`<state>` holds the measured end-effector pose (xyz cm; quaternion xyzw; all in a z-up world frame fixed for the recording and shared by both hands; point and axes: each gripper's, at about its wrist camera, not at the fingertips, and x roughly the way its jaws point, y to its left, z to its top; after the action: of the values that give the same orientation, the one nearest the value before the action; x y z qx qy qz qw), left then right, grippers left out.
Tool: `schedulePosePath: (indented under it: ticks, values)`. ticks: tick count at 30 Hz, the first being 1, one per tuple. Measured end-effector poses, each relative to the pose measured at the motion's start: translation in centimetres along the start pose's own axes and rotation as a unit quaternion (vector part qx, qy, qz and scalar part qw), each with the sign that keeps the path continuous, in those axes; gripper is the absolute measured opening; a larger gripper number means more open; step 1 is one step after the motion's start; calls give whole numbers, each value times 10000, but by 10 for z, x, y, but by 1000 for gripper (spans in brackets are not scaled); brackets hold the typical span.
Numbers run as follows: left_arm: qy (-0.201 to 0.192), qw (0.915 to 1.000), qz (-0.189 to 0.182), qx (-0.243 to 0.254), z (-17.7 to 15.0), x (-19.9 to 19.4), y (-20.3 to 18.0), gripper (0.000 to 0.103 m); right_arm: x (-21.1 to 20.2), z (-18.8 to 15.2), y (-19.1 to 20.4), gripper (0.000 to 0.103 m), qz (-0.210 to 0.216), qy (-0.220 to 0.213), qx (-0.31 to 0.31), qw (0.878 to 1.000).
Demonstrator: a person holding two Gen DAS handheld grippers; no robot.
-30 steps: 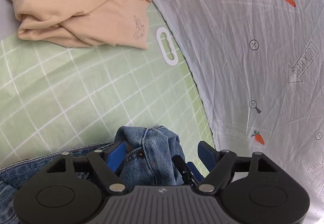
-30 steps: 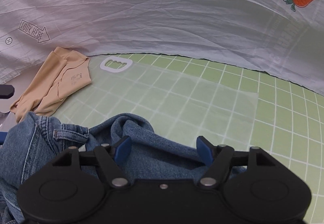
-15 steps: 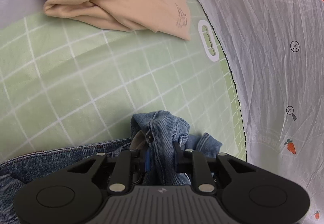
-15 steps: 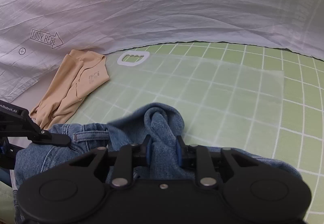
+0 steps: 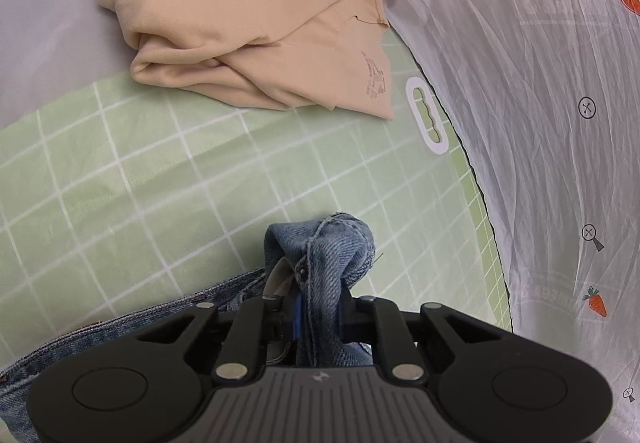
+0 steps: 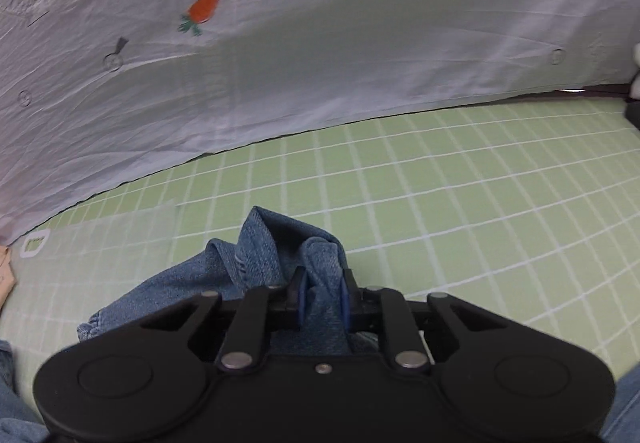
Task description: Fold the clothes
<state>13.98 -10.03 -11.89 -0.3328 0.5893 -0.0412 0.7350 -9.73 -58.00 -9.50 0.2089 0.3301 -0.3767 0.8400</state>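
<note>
Blue denim jeans [image 5: 328,255] lie on the green checked mat [image 5: 160,183]. My left gripper [image 5: 318,313] is shut on a bunched fold of the jeans near a rivet, and the waistband trails off to the lower left. In the right wrist view, my right gripper [image 6: 322,299] is shut on another bunch of the jeans [image 6: 280,243], which hang down and left of the fingers. A crumpled beige garment [image 5: 256,23] rests at the mat's far edge, well ahead of the left gripper.
A white sheet with carrot prints [image 5: 540,123] rises along the right of the mat; in the right wrist view the sheet [image 6: 320,43] fills the background. A white handle cut-out [image 5: 427,121] marks the mat's edge. The mat [image 6: 480,203] stretches out to the right.
Both grippers went from open around the denim to shut on it, then lifted it. The right gripper has swung right, so the beige garment has almost left its view.
</note>
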Motion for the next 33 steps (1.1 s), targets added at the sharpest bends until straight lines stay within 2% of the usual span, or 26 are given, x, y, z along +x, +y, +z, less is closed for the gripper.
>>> schedulePosePath:
  ticks: [2, 4, 6, 7, 10, 12, 14, 15, 17, 19, 21, 23, 27, 33]
  values:
    - [119, 9999, -77, 48, -3, 3, -4, 17, -22, 8, -34, 15, -654, -346, 110, 9972]
    - [65, 9996, 33, 272, -8, 5, -16, 17, -42, 12, -53, 10, -1121, -683, 32, 9913]
    - [-16, 9979, 106, 635, -10, 7, -28, 25, -60, 14, -67, 10, -1404, -964, 76, 9854]
    - [-34, 9961, 160, 869, -12, 8, -34, 28, -69, 14, -76, 11, -1375, -1028, 229, 9849]
    - [-52, 9883, 390, 1473, -18, 8, -49, 53, -73, 7, -88, 12, -1471, -824, 467, 9846]
    - [-157, 9843, 456, 1696, -25, 1, -52, 74, -70, -3, -85, 14, -1546, -605, 490, 9849]
    - [-268, 9798, 535, 1908, -30, -7, -51, 82, -72, -16, -81, 35, -1512, -538, 625, 9850]
    - [-317, 9772, 583, 2015, -33, -11, -49, 85, -74, -22, -79, 42, -1476, -537, 705, 9851]
    - [-385, 9721, 697, 2206, -38, -19, -44, 88, -79, -35, -72, 62, -1397, -484, 790, 9858]
    - [-395, 9677, 876, 2331, -44, -25, -34, 89, -83, -47, -65, 73, -1337, -380, 768, 9873]
    - [-366, 9644, 1110, 2372, -50, -31, -18, 89, -88, -57, -58, 77, -1323, -272, 713, 9883]
    - [-309, 9650, 1230, 2295, -56, -37, -1, 89, -94, -67, -55, 85, -1247, -152, 667, 9898]
    - [-35, 9756, 1178, 1854, -65, -50, 41, 89, -104, -87, -51, 90, -1080, 93, 573, 9925]
    - [9, 9889, 909, 1174, -81, -75, 87, 89, -119, -116, -45, 92, -828, 460, 433, 9946]
